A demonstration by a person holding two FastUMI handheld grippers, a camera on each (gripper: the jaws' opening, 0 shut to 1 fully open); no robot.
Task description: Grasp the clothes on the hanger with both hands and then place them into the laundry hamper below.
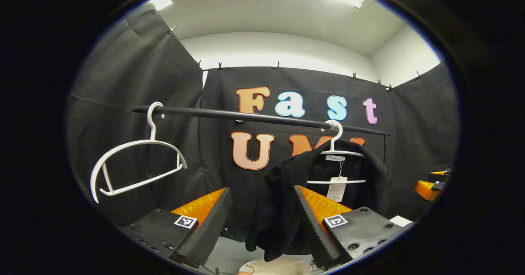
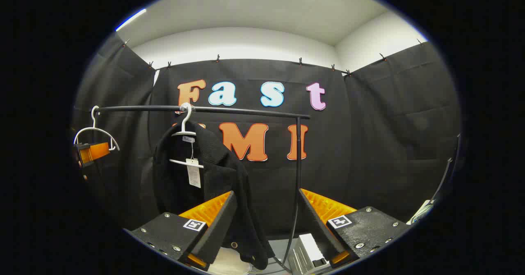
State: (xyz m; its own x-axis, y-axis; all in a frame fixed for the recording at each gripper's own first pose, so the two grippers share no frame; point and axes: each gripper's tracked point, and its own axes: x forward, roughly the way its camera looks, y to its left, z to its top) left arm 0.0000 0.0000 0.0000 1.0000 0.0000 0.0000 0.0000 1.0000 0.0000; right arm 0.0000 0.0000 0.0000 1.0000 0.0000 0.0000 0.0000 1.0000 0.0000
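While hung on hanger (image 1: 342, 154), jacket (image 1: 279, 209) sat between left gripper's (image 1: 262, 225) wide jaws; right gripper's (image 2: 266, 230) likewise, ungripped.

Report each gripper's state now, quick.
Left gripper: open, jaws apart around the black garment's hanging edge, not clamped.
Right gripper: open, the garment's other edge hangs between its fingers, nothing gripped.
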